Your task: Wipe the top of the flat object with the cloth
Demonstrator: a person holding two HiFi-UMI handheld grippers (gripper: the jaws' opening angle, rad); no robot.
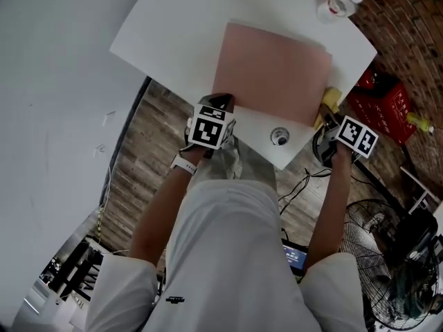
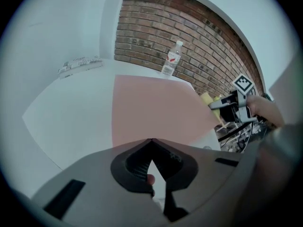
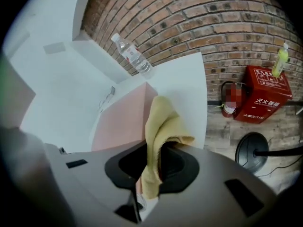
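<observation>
Reaching forward and down with both bare forearms, the person is holding the left gripper at the lower left corner of the pink flat sheet, which is lying on the white table in the upper middle of the head view. The right arm is stretching out to the table's right edge, where the right gripper is carrying the yellow cloth just beside the sheet's lower right corner. The left gripper view is showing its jaws drawn together, tips meeting at the sheet's near edge; whether they are pinching the sheet cannot be told. The right gripper view is showing the jaws clenched on the cloth, which is drooping out above them in a folded peak, a detail the head view is largely hiding. That view is also taking in a water bottle at the table's far edge, the brick wall and a red box at right.
</observation>
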